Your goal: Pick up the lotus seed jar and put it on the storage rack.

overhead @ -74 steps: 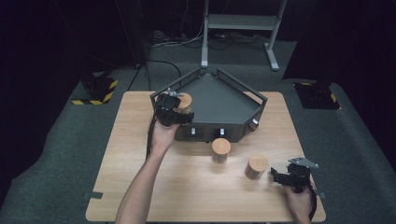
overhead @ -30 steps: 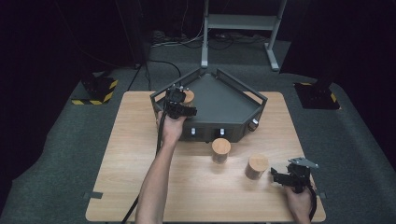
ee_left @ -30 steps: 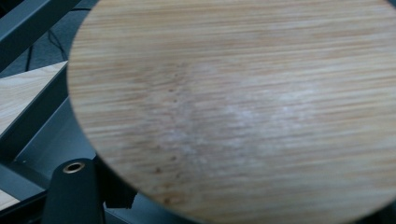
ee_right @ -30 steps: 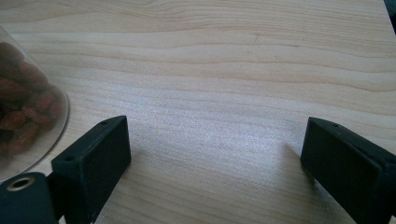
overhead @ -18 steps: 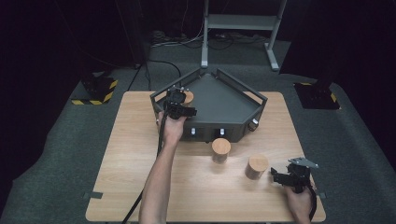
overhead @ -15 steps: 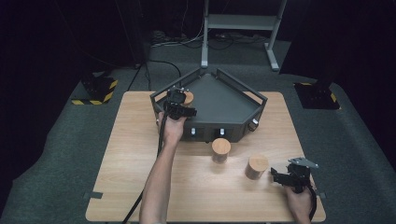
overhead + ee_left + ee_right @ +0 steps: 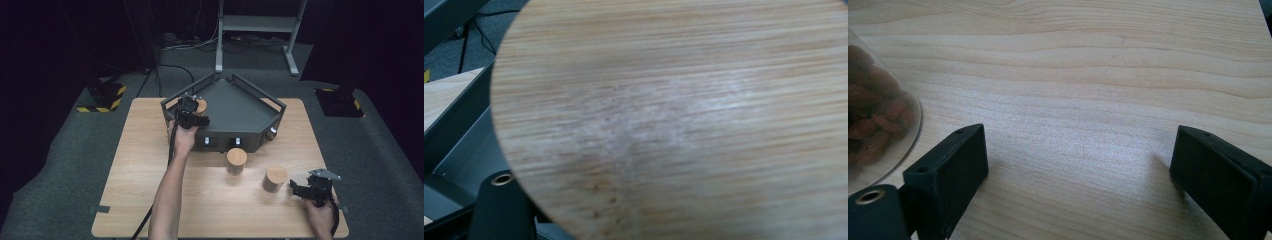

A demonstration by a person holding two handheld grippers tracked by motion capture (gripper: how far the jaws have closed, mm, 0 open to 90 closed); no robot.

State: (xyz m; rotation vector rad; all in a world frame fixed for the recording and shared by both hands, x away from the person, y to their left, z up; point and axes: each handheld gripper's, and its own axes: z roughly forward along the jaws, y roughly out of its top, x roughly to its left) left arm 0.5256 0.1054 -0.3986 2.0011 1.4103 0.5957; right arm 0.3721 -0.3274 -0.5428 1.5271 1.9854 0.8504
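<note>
Right now I am holding the left gripper (image 7: 192,114) over the near-left corner of the dark tray (image 7: 235,102), right against a wood-lidded jar (image 7: 674,115) there; whether its jaws are clamping it I cannot tell. My right gripper (image 7: 1078,175) is resting wide apart on the table (image 7: 135,165), just beside another jar (image 7: 275,178).
</note>
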